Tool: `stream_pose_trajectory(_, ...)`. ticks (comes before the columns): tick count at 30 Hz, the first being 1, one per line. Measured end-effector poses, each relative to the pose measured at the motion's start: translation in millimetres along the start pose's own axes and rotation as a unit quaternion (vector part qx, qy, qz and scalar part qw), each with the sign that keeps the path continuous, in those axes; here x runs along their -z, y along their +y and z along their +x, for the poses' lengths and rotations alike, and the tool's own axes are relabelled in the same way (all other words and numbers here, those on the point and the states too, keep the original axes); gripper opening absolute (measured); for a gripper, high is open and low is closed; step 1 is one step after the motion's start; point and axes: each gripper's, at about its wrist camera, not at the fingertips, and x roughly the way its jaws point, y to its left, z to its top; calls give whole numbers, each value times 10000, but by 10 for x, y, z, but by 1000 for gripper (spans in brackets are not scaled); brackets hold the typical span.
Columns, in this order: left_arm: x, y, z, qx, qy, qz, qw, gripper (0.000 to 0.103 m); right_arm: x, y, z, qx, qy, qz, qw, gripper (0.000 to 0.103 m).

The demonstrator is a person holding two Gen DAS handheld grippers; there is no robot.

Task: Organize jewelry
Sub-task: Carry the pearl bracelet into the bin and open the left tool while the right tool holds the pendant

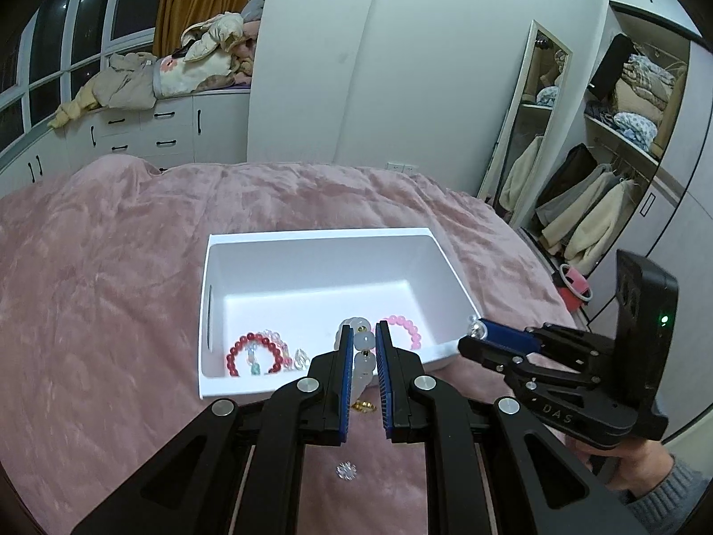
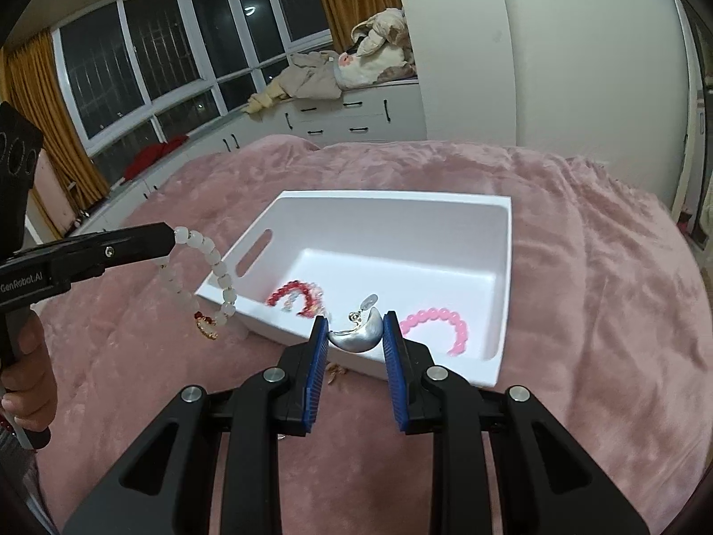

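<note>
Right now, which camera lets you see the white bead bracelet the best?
The right wrist view. There the white bead bracelet hangs as an open loop from the left gripper, with its gold charm showing. In the left wrist view the white bead bracelet is squeezed between the gripper's blue pads, so only a few beads show.

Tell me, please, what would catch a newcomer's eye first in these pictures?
Probably the white bead bracelet dangling from the left gripper, just left of the white box on the pink blanket. Next, the silver crescent earring pinched in the right gripper at the box's near rim. Inside the box lie a red bracelet and a pink bracelet.
</note>
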Motion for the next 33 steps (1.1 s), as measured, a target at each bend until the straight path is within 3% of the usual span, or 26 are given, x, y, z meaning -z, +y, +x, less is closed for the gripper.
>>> stream_pose_trajectory(19,-352,323,707,-398,249,-81,9989,15,-353,-251,565,550,442,-102,9975,25)
stream_pose_trajectory(33,-411,558,1544,-794,935,-168,9923,15,-299,-449,1134,739,1016,-95,9920,25)
